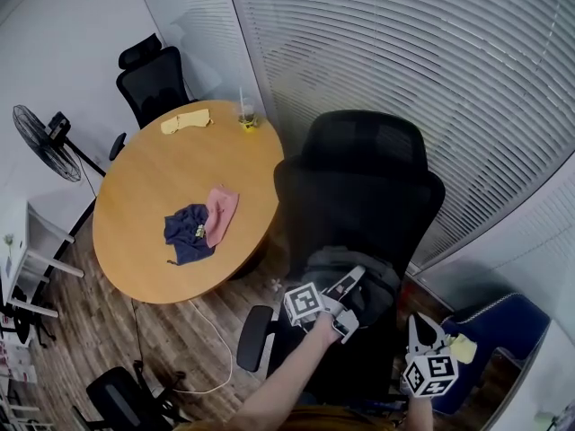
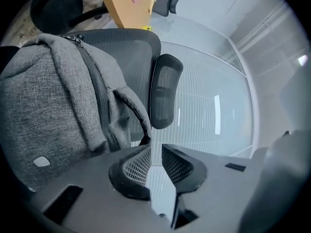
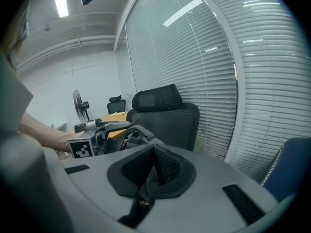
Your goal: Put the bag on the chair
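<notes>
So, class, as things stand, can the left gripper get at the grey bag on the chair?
Probably yes. The left gripper sits right beside the grey bag, which rests on the black chair. Its jaws are slightly apart and empty, and nothing stands between them and the bag.

In the middle of the frame, the right tool's [image 3: 154, 152] jaws are pressing together. Just behind them, the grey bag [image 3: 140, 132] is sitting against the black chair [image 3: 170, 116].

Seat of chair [image 1: 359, 178] hidden (under bag [image 1: 382, 285]).
</notes>
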`<state>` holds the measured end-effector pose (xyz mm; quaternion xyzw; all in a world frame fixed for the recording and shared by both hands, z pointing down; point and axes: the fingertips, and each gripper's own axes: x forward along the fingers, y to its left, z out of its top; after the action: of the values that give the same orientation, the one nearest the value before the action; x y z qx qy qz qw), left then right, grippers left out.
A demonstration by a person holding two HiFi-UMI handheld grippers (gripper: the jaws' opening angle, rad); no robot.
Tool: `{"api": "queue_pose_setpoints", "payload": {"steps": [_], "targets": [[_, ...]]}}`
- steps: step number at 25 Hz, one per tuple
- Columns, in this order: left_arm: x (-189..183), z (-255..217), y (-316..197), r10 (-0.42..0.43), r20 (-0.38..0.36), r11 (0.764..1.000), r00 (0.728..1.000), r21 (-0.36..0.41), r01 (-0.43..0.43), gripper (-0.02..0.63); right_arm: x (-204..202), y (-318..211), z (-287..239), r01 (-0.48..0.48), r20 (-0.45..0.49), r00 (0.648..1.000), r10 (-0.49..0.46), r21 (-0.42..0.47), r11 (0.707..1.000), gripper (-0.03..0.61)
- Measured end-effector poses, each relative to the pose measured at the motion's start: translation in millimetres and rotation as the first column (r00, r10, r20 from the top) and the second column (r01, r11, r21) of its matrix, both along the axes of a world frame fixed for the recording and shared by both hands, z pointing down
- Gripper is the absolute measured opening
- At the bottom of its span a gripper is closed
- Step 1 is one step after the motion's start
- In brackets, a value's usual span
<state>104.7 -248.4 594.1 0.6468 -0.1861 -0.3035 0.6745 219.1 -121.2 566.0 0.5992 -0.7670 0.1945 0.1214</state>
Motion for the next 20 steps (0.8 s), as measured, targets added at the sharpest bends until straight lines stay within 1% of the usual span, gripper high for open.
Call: {"api": "queue_pose_setpoints", "payload": {"steps": [2,4,7,11,13,14,16,17,19,20], "targets": [[1,1,3,0.020,0.017,1.000,1.000,0.005,-0.020,0.073,-3,-1,-1,0.002,0.002,1.000,-0.002,0.008,1.000,0.012],[1,3,7,0.025,0.037,1.000,0.999,0.009,-0.025,0.071,-5,0,-3,0.004,0.003,1.000,-0.004,0.014,1.000,0.012],[2,8,19,0.036,0.137,0.999,0.990,0.005,-0.037,0.067,-10,0,-8,0.010,0.006,1.000,-0.010,0.027,1.000,0.012],[4,0,31,0.071,0.264,0.994,0.962,0.064,-0.091,0.057,-20,-6,-18,0.023,0.006,1.000,-0.024,0.060,0.998,0.012],[-1,-5,35,0.065,0.329,0.992,0.942,0.083,-0.097,0.044,-24,-8,-27,0.021,0.000,1.000,-0.021,0.085,0.996,0.012],[-3,-9,37,0.063,0.370,0.989,0.927,0.101,-0.108,0.036,-26,-8,-33,0.014,-0.002,1.000,-0.014,0.099,0.995,0.012],[-5,-17,41,0.056,0.459,0.978,0.887,0.154,-0.142,0.028,-29,-10,-45,-0.009,0.007,1.000,0.008,0.127,0.992,0.012],[-5,-23,42,0.046,0.488,0.972,0.872,0.179,-0.152,0.025,-31,-11,-51,-0.018,0.014,1.000,0.016,0.142,0.990,0.012],[-9,-36,42,0.017,0.525,0.960,0.851,0.229,-0.161,0.025,-38,-13,-61,-0.019,0.021,1.000,0.016,0.166,0.986,0.012],[-12,-43,42,-0.001,0.555,0.951,0.832,0.258,-0.170,0.025,-41,-14,-64,-0.015,0.019,1.000,0.012,0.174,0.985,0.012]]}}
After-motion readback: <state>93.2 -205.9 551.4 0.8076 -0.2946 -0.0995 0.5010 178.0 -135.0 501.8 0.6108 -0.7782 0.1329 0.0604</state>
